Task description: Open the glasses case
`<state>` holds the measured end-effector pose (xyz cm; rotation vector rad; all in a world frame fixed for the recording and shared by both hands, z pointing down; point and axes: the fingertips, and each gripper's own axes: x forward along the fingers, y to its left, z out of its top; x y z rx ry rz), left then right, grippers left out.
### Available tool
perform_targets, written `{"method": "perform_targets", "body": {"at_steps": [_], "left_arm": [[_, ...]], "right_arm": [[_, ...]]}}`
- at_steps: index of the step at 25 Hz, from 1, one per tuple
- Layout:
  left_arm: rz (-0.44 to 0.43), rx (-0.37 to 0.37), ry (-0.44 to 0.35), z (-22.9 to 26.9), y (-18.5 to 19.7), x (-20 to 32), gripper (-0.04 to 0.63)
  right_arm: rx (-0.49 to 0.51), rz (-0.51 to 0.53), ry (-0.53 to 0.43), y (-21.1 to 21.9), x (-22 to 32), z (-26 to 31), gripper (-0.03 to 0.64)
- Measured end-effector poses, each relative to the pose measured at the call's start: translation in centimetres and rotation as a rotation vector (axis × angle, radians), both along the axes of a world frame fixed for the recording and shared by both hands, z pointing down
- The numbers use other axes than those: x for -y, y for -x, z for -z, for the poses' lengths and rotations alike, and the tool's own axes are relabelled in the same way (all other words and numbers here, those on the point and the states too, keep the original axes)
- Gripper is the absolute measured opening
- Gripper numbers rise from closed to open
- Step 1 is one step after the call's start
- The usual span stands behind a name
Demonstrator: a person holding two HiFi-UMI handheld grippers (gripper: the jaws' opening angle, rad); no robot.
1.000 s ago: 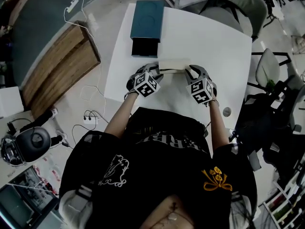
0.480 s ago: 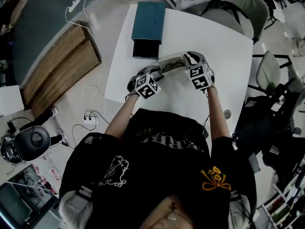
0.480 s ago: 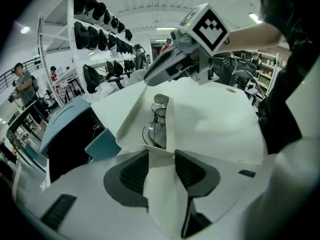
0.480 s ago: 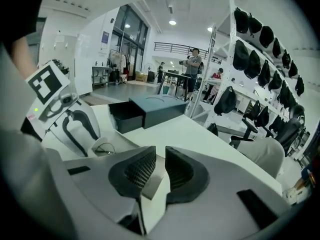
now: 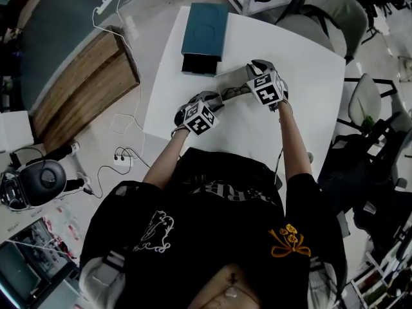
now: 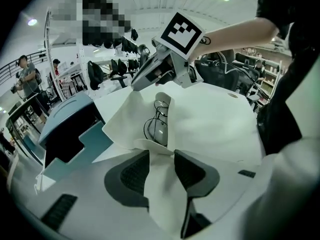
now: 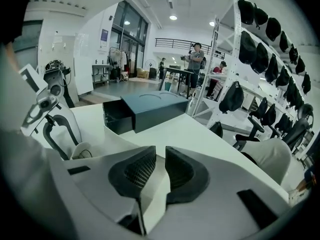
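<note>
The white glasses case [image 5: 232,89] lies on the white table [image 5: 302,95], its lid swung up. The left gripper view shows the case [image 6: 210,119] open, with folded glasses [image 6: 156,121] inside. My left gripper [image 6: 161,156] grips the case's near white edge, and its jaws are closing on it. In the head view the left gripper [image 5: 212,103] sits at the case's near end. My right gripper [image 7: 160,166] is shut on the thin white lid flap [image 7: 149,200]. It holds the flap up at the far end, as the right gripper [image 5: 248,76] shows from above.
A teal box [image 5: 205,28] with a dark pulled-out drawer [image 5: 198,64] stands at the table's far left, just beyond the case. Office chairs [image 5: 322,11] stand past the table's far right edge. Cables and a wooden platform [image 5: 84,89] lie on the floor to the left.
My right gripper has moved away from me and slightly left with the lid flap, so the flat case now stands open. My left gripper has stayed at the near end.
</note>
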<state>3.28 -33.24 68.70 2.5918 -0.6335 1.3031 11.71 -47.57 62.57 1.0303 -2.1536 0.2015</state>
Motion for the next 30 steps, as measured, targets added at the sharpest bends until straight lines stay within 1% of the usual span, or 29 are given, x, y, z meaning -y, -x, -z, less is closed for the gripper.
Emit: {"method": "perform_targets", "body": {"at_steps": [6, 11, 14, 18, 22, 26, 30], "left_arm": [[0.035, -0.042, 0.019, 0.0, 0.0, 0.0, 0.169], [0.069, -0.057, 0.02, 0.4, 0.3, -0.5, 0.169], [0.104, -0.095, 0.016, 1.2, 0.8, -0.6, 0.169], [0.182, -0.157, 0.018, 2.9, 1.6, -0.6, 0.169], [0.221, -0.216, 0.004, 4.9, 1.8, -0.8, 0.169], [0.232, -0.274, -0.016, 6.9, 1.9, -1.7, 0.169], [0.198, -0.316, -0.043, 9.1, 1.7, -2.7, 0.169]], "right_arm": [[0.005, -0.007, 0.008, 0.0, 0.4, -0.3, 0.074], [-0.003, -0.005, 0.012, -0.1, -0.3, 0.2, 0.084], [0.014, -0.018, -0.001, -0.3, -1.0, 0.7, 0.091], [0.076, -0.071, -0.013, -0.7, -2.7, 2.5, 0.091], [0.152, -0.122, -0.03, -0.8, -5.0, 4.3, 0.094], [0.241, -0.182, -0.045, -0.4, -7.7, 6.1, 0.092], [0.294, -0.226, -0.067, 0.2, -10.2, 7.7, 0.092]]}}
